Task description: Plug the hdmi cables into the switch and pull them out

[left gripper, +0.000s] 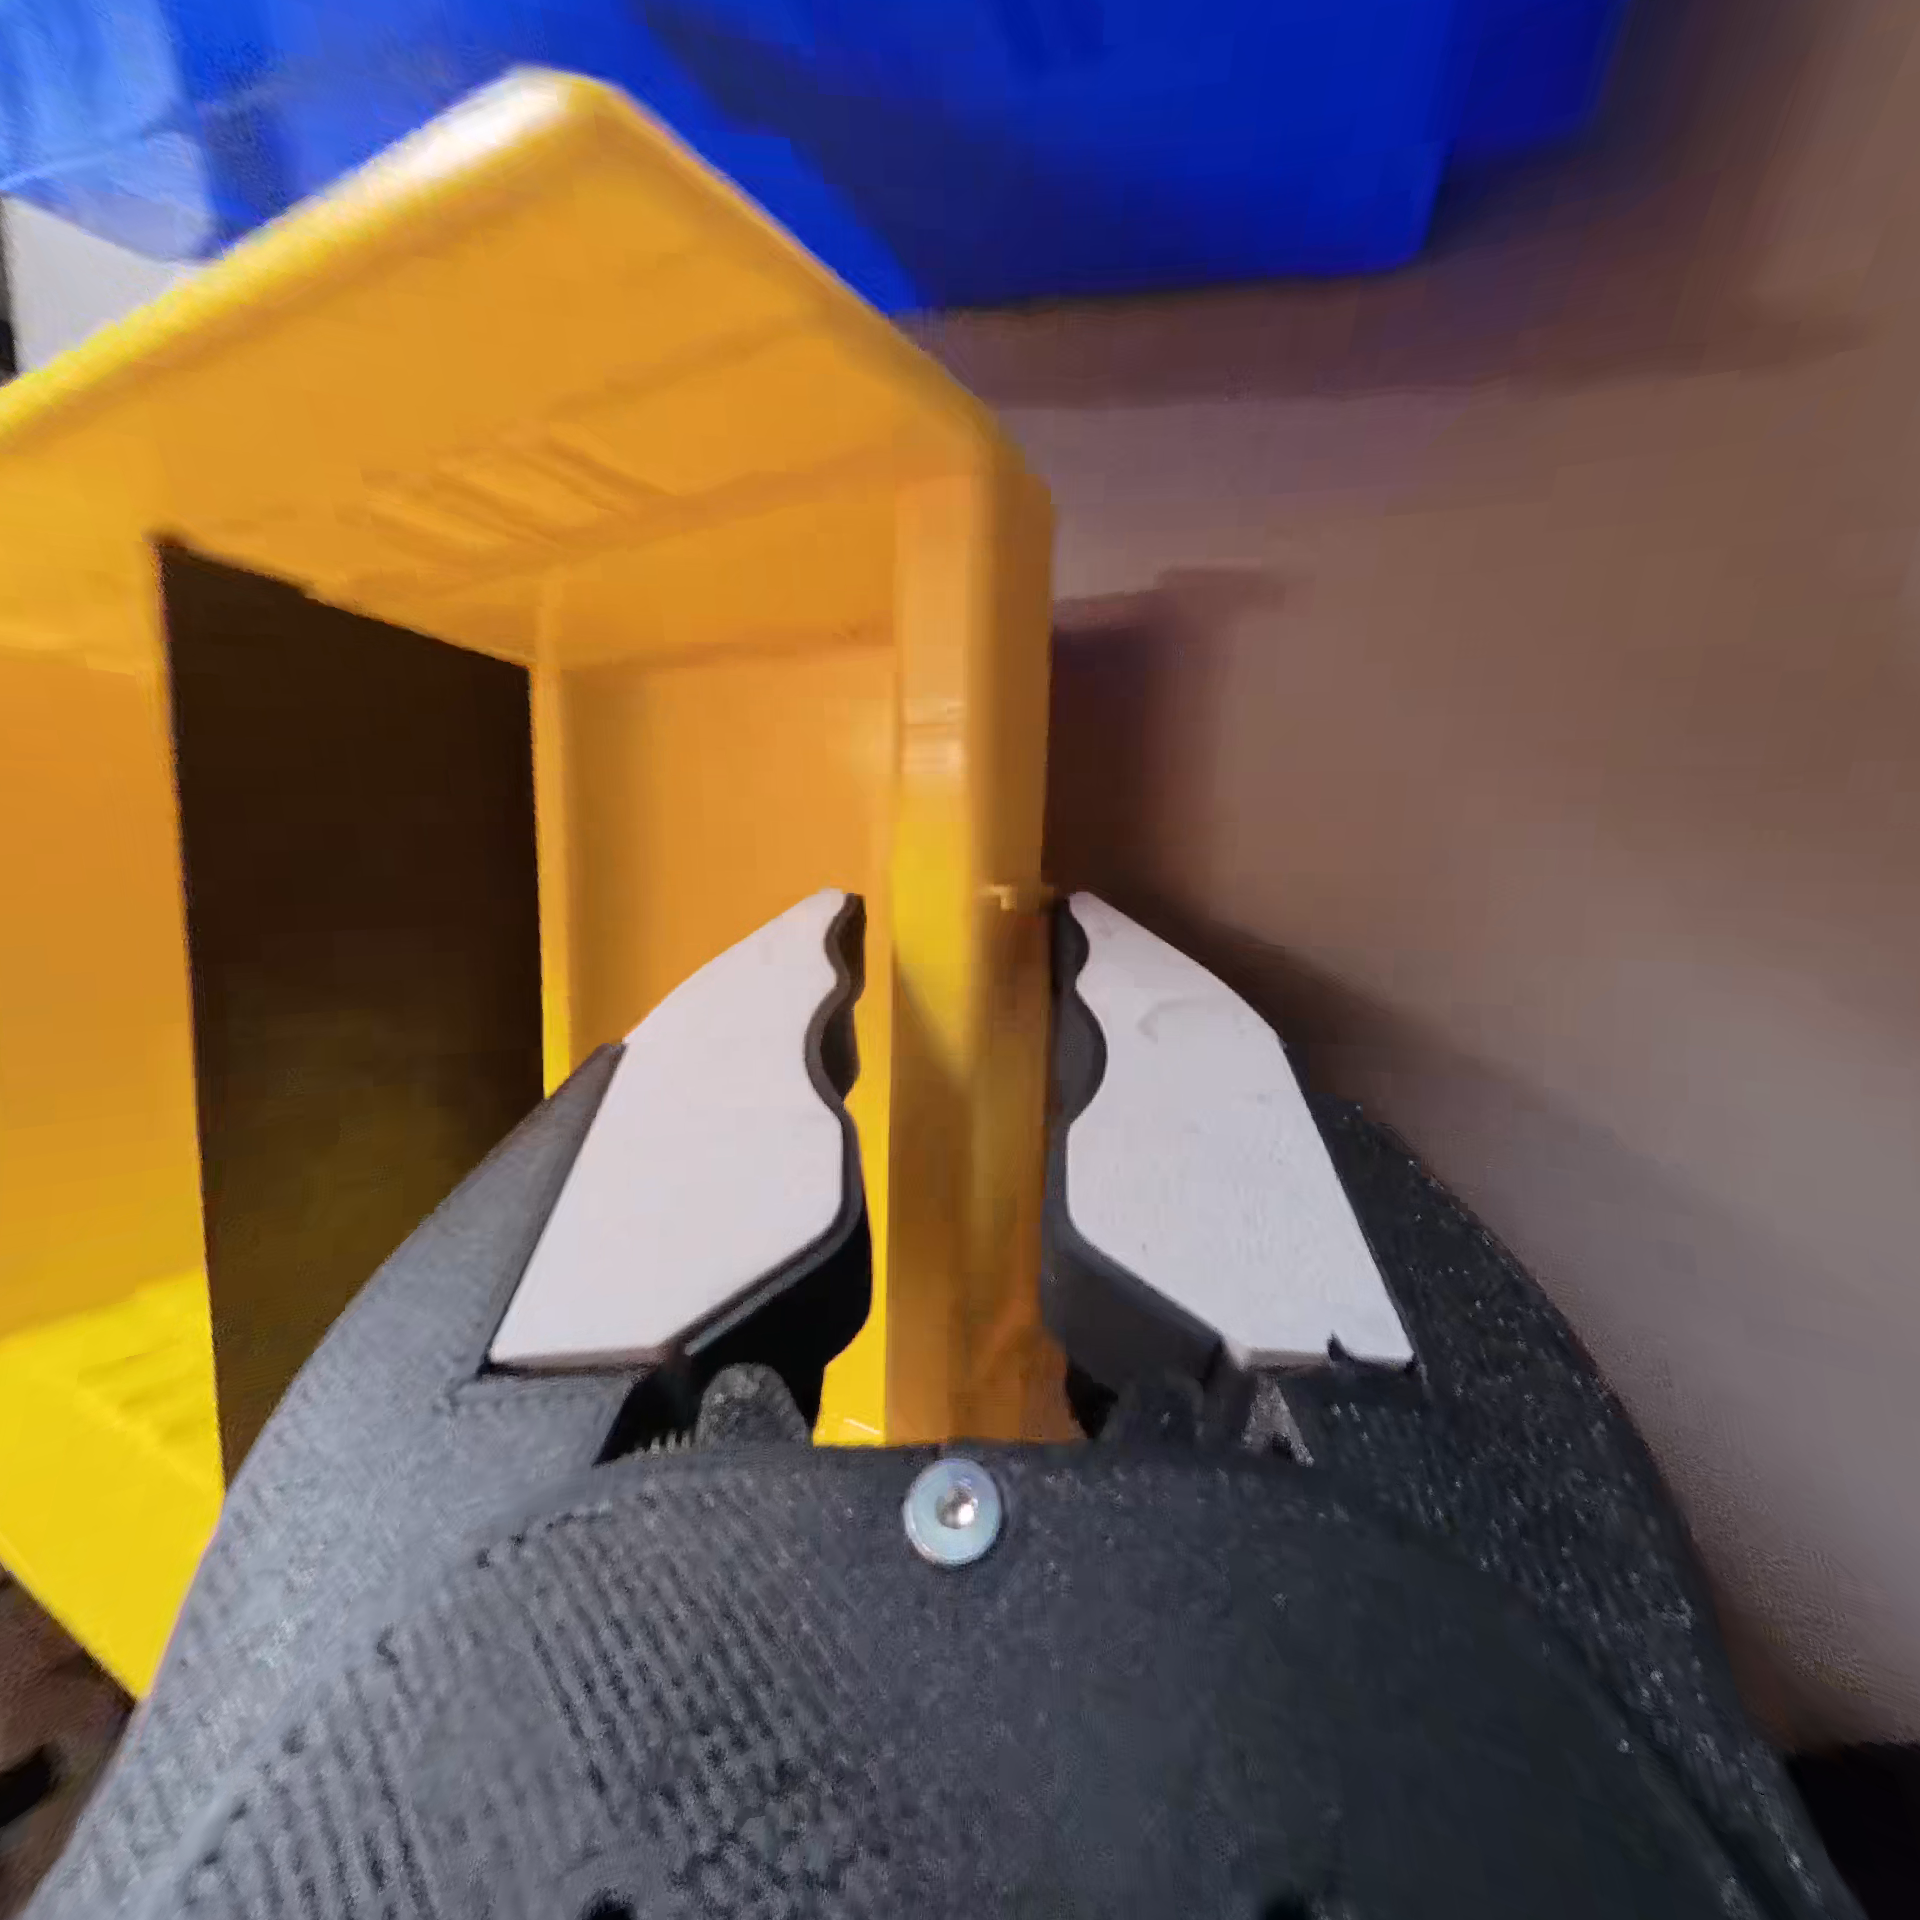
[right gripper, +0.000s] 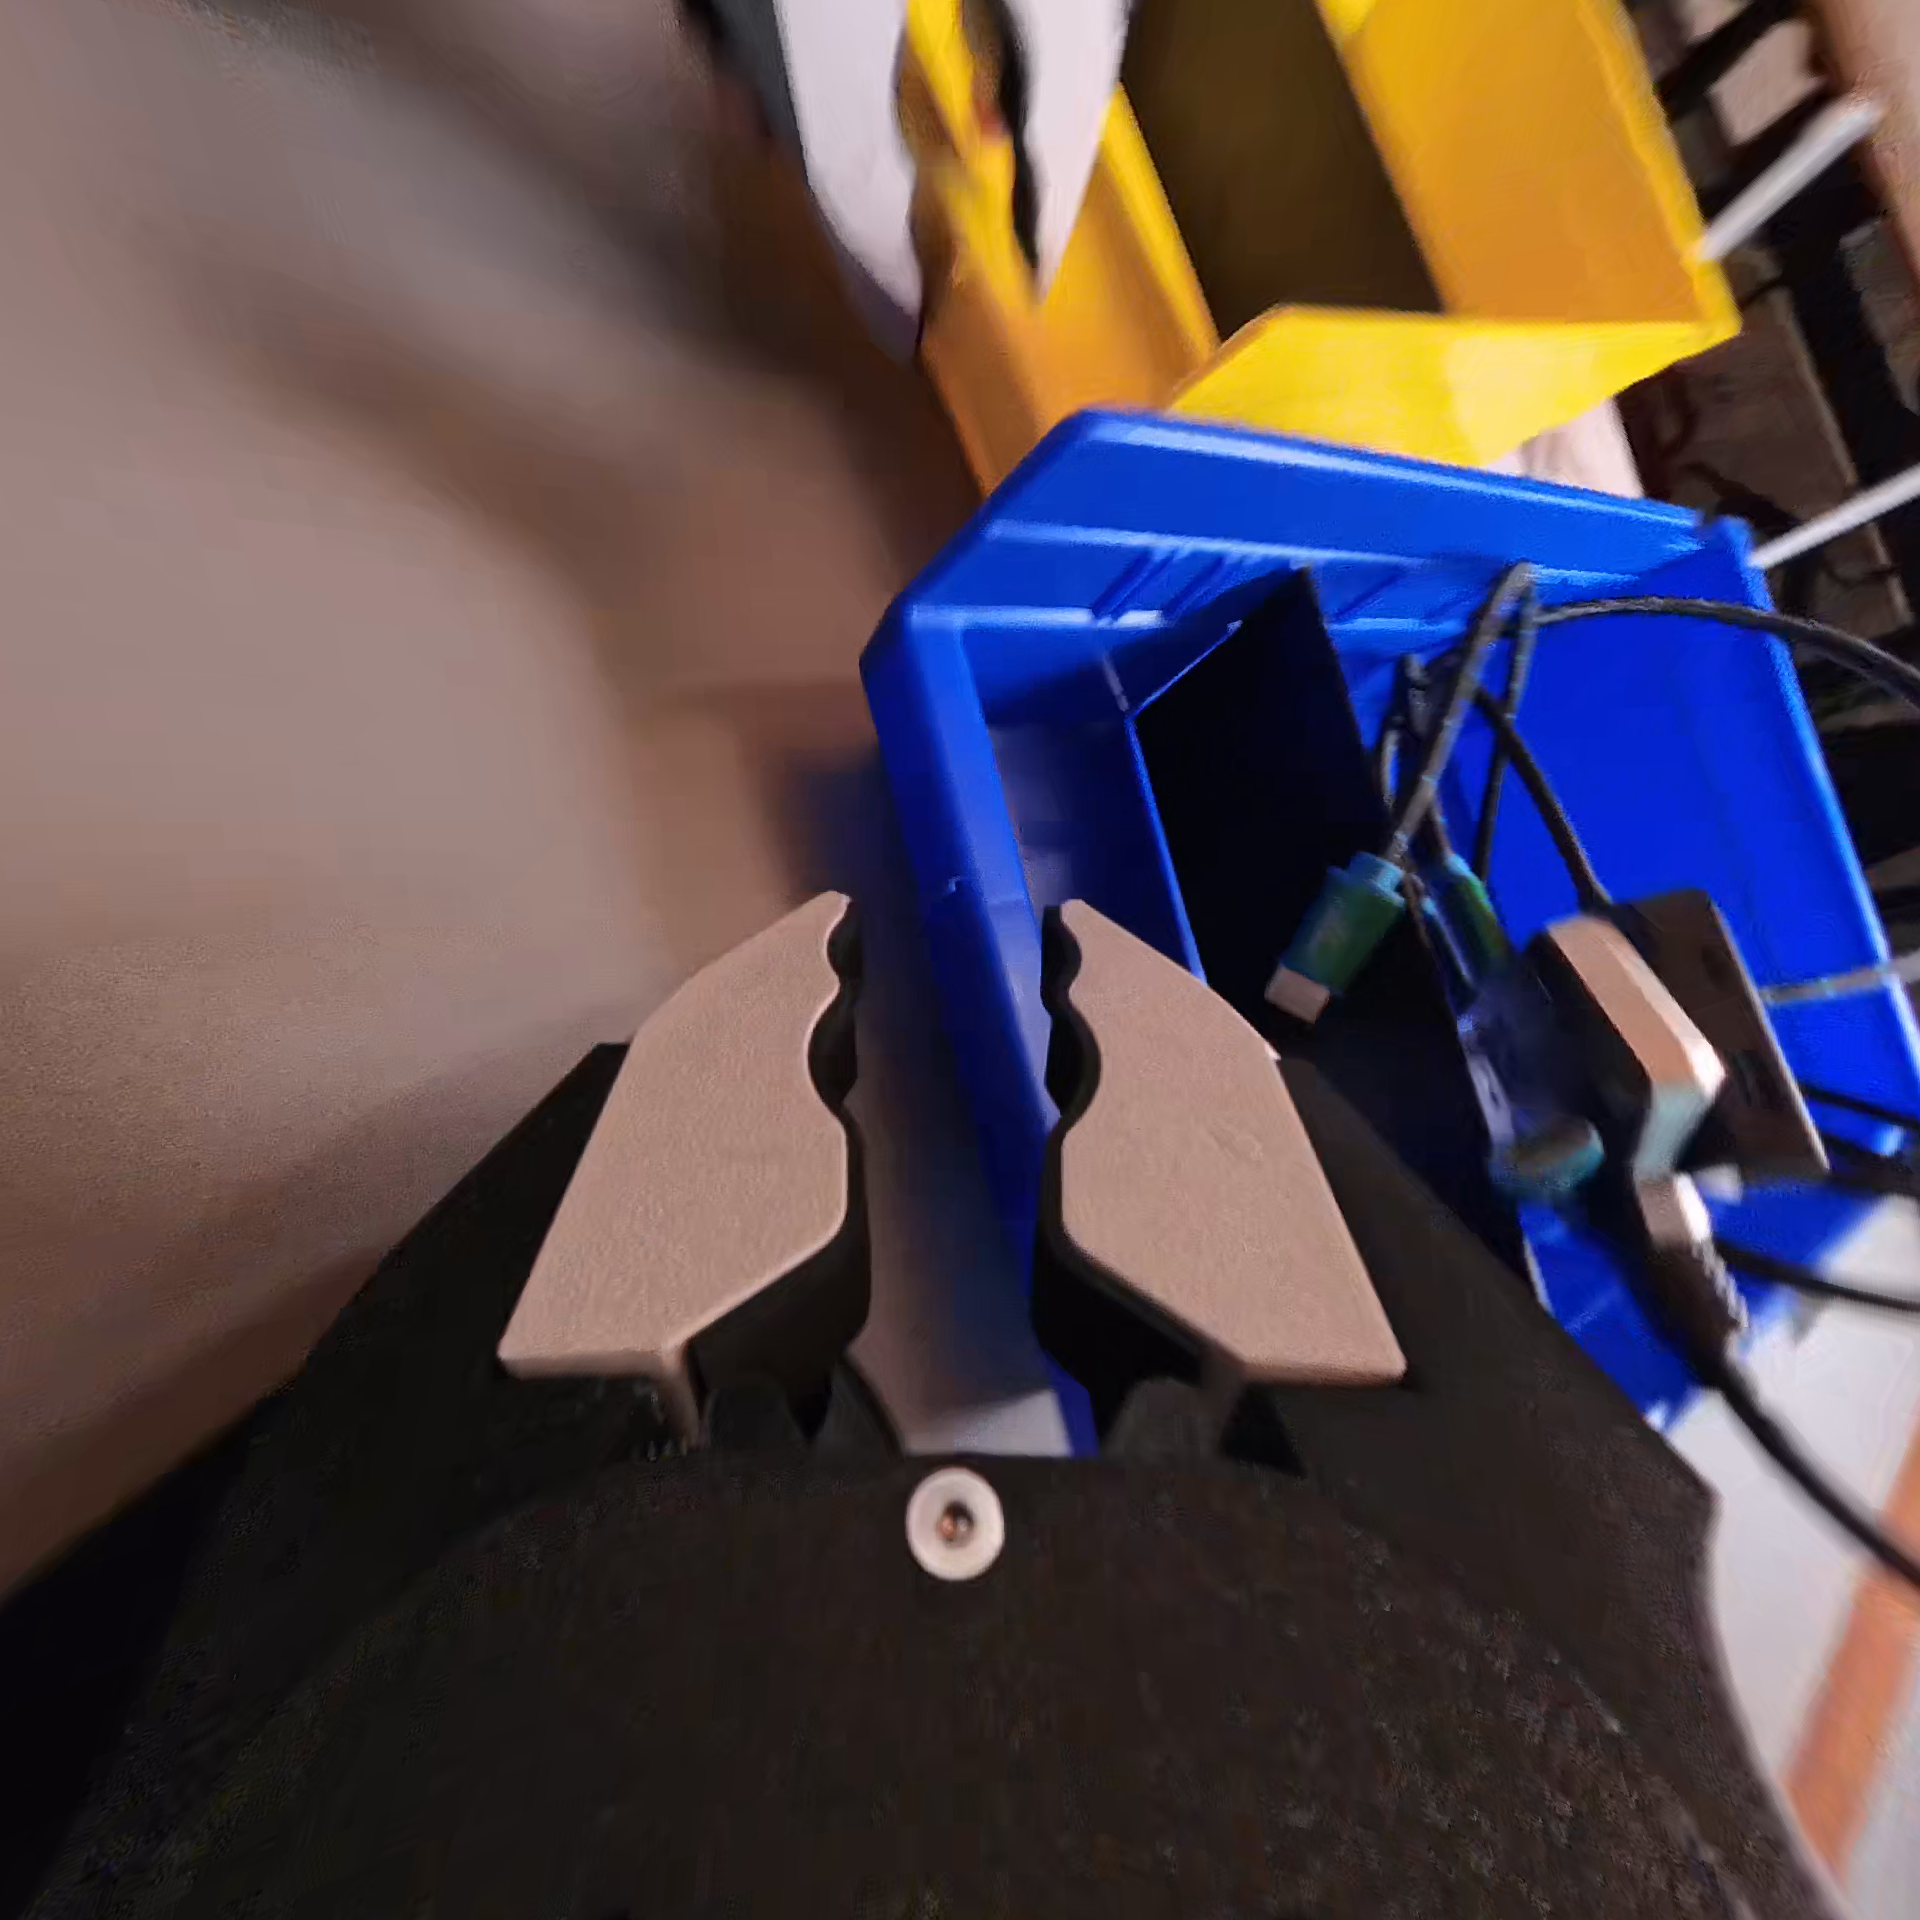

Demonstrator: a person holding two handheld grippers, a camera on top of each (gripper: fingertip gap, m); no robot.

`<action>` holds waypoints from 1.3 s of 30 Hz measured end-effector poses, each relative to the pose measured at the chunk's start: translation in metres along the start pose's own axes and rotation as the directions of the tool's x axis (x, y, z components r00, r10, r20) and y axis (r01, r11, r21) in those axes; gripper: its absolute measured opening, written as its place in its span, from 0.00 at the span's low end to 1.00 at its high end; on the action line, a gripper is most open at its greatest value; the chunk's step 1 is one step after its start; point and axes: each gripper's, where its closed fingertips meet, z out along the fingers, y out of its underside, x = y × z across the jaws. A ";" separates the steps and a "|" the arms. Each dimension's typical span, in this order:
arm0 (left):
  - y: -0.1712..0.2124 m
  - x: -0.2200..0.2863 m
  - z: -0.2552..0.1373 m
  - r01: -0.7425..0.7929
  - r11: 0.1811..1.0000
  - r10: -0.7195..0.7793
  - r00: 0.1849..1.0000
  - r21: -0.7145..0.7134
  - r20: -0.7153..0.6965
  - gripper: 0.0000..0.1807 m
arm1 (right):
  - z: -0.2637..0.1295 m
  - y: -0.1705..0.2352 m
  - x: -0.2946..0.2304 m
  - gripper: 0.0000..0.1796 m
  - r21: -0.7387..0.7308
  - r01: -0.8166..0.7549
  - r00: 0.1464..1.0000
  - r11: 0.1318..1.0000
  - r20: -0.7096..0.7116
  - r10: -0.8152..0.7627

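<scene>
My left gripper is shut on the corner wall of an upended yellow bin, whose dark opening faces me. My right gripper straddles the left wall of a blue bin, which lies against the right finger. In the blue bin lie a grey metal switch box, black cables with teal-green plugs, and a black panel. The right wrist view is motion-blurred. The left gripper's fingers on the yellow bin show at its top.
The blue bin shows blurred behind the yellow one in the left wrist view. A brown-grey table surface spreads to the right there. Dark clutter and white rods lie beyond the bins at the right edge.
</scene>
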 end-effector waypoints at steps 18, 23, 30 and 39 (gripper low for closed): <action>-0.124 0.012 0.005 0.711 0.458 -0.802 0.589 0.534 -0.096 0.20 | -0.031 0.099 0.096 0.09 0.285 -0.657 0.590 0.698 -0.383 0.711; -0.131 0.003 0.006 0.704 0.449 -0.835 0.550 0.550 -0.022 0.14 | -0.041 0.103 0.099 0.06 0.303 -0.650 0.549 0.697 -0.447 0.706; -0.159 -0.009 -0.053 0.586 0.477 -0.791 0.612 0.656 0.028 0.13 | -0.098 0.051 0.103 0.07 0.413 -0.537 0.542 0.736 -0.500 0.676; -0.065 -0.049 -0.199 0.529 0.456 -0.864 0.455 0.716 0.214 0.11 | -0.063 -0.131 0.101 0.09 0.518 -0.407 0.727 0.752 -0.315 0.610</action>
